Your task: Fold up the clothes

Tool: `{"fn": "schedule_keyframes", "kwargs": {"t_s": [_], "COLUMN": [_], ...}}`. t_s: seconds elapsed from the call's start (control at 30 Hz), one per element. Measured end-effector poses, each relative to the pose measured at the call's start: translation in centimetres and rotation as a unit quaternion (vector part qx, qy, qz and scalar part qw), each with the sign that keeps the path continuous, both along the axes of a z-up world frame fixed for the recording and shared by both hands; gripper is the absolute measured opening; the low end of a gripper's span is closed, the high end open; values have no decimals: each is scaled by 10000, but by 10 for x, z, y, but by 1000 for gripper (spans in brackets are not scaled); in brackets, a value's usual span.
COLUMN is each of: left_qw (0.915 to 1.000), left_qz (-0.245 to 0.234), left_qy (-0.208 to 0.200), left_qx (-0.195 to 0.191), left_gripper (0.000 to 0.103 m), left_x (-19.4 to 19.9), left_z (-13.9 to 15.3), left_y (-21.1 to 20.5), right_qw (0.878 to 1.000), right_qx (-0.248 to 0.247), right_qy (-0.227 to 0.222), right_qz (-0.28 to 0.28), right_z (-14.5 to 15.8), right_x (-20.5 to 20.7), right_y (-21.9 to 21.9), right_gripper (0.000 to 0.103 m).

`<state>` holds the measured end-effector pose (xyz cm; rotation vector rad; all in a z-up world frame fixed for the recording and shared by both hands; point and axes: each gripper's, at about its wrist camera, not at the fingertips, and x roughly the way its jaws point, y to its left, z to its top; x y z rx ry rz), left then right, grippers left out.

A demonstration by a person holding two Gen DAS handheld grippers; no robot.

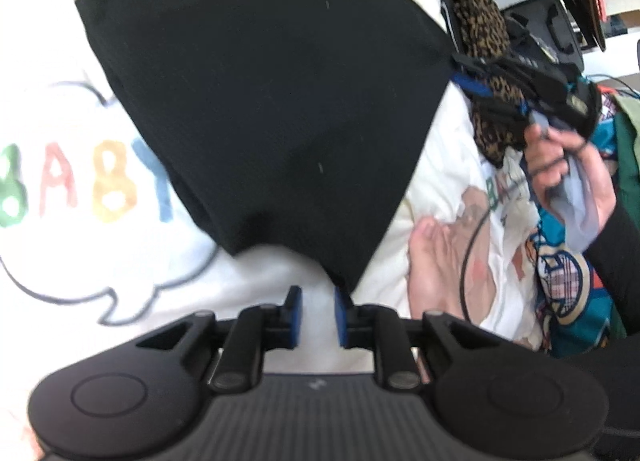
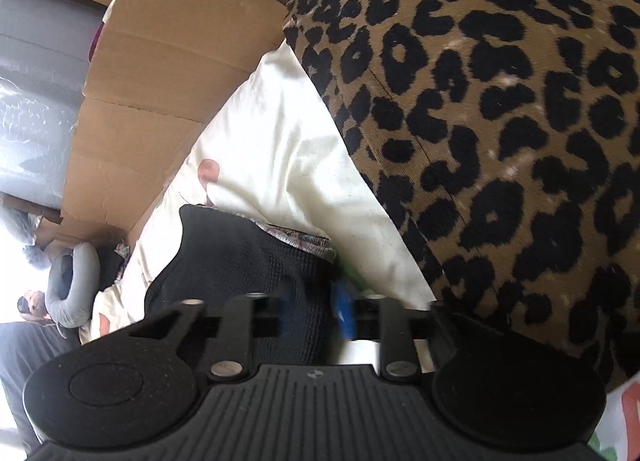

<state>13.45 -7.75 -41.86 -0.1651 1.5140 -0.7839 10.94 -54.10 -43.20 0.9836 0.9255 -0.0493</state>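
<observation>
The folded black garment (image 1: pixel 264 101) serves as the landmark; it lies on a white sheet (image 1: pixel 92 261) printed with coloured letters and a cloud outline. To the left of the garment the letters (image 1: pixel 72 185) read in green, red, orange and blue. Just below the garment's near corner sits the left gripper (image 1: pixel 318 313), its blue-padded fingers spread with a clear gap and nothing between them; the right pad (image 1: pixel 341 315) lies just beside the garment's lowest tip, though contact cannot be told. To the right of the garment a bare foot (image 1: pixel 436 261) rests on the sheet, with a thin black cable (image 1: pixel 466 261) running over it. Further right, a hand (image 1: pixel 568 177) holds the right gripper (image 1: pixel 480 81), raised beside the garment's right edge with a leopard-print cloth (image 1: pixel 484 21) bunched around its fingers. Whether those fingers pinch the cloth cannot be told.

In the right wrist view, the leopard-print cloth (image 2: pixel 500 121) fills the right side, draped past the right gripper (image 2: pixel 316 309), whose blurred fingers stand apart. Behind them shows the black garment (image 2: pixel 240 273), and left of it a cardboard box (image 2: pixel 160 73).
</observation>
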Motion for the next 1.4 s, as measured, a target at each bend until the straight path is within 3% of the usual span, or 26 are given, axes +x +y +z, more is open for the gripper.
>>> {"fn": "schedule_keyframes", "kwargs": {"t_s": [0.2, 0.37, 0.5, 0.57, 0.67, 0.8, 1.03, 1.2, 1.4], "left_qw": [9994, 9961, 9901, 9868, 9815, 9752, 9670, 9715, 9823], "left_qz": [-156, -282, -324, -329, -337, -436, -603, -444, -10], "left_qy": [-292, -813, -1321, -1542, -1825, -2100, -2455, -2307, -1871], "left_qx": [55, 215, 337, 375, 477, 549, 330, 305, -66], "left_gripper": [26, 48, 56, 68, 75, 75, 82, 80, 62], "left_x": [26, 56, 87, 104, 125, 149, 179, 201, 220], "left_z": [25, 43, 54, 58, 60, 56, 38, 16, -2], "left_y": [-7, -17, -28, -34, -46, -59, -76, -74, -59], "right_qw": [9998, 9995, 9992, 9990, 9988, 9986, 9974, 9939, 9894], "right_qx": [149, 287, 381, 429, 461, 476, 719, 1097, 1430], "right_qy": [-91, -131, -85, -51, -13, 37, 0, -30, -76], "right_qz": [26, 39, 98, 133, 184, 240, 58, -135, -241], "right_z": [1, 1, -3, -5, -6, -8, -17, -31, -44], "right_x": [-17, -29, -30, -31, -33, -36, -43, -43, -40], "right_y": [10, 18, 26, 28, 32, 36, 43, 49, 62], "right_gripper": [40, 40, 40, 40, 40, 41, 43, 43, 43]}}
